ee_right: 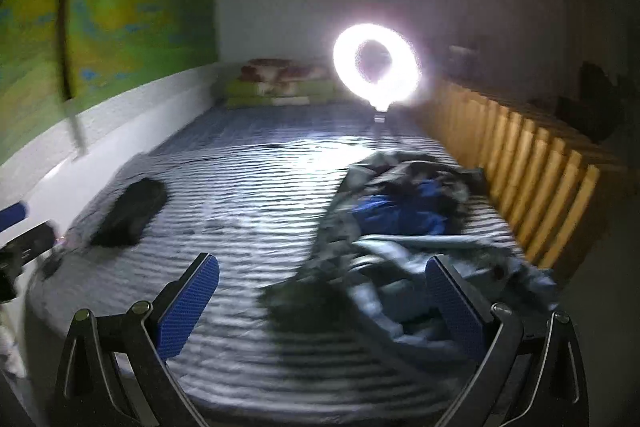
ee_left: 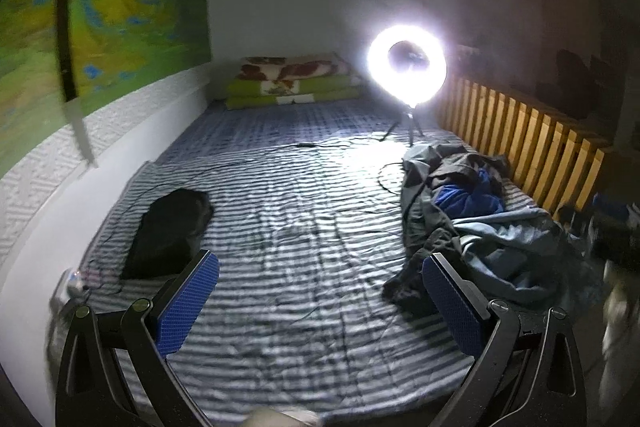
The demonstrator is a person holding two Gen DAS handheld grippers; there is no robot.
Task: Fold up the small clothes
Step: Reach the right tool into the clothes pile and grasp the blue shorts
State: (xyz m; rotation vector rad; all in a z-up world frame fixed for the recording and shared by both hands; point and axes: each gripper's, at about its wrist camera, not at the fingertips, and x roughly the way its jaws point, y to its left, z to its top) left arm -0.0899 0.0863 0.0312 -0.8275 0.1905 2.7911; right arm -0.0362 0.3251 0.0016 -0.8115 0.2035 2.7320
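Black folded garment (ee_left: 168,231) lies done at my left; the heap (ee_left: 472,227) waits, and my left gripper (ee_left: 320,307) and right gripper (ee_right: 322,303) gape wide, holding nothing.

Left gripper (ee_left: 320,301): fingers (ee_left: 188,303) spread wide, blue pads facing inward, nothing between them; held above bed, not touching it. Right gripper (ee_right: 322,303): fingers (ee_right: 454,307) likewise spread wide, empty, pointing forward; view blurred. Left gripper's blue pad tip and black frame also visible at left edge of right wrist view, beside right gripper.
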